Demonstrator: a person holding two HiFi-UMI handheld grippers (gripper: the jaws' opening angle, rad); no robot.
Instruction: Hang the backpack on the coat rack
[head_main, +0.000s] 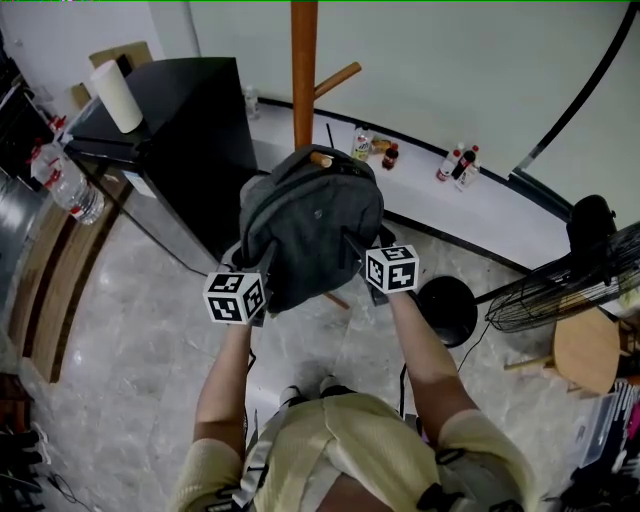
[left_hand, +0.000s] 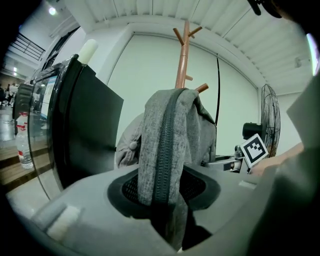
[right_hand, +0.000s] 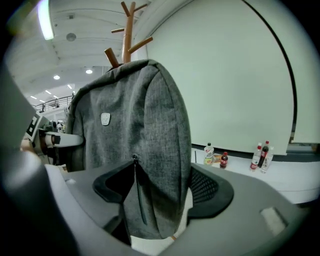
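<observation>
Head view steeply down; gripper views close, seemingly from opposite sides of one backpack (head_main: 310, 225)

Backpack (head_main: 310, 220) of matt grey woven cloth, coat rack (head_main: 304, 60) of smooth wood

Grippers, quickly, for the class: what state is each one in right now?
Left gripper: open, jaws apart around a fold of the grey backpack, not pressing it.
Right gripper: open wide, the backpack's side between its jaws, unclamped.

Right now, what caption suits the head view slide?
Grey backpack hangs on wooden coat rack; left gripper and right gripper open at its sides.
</observation>
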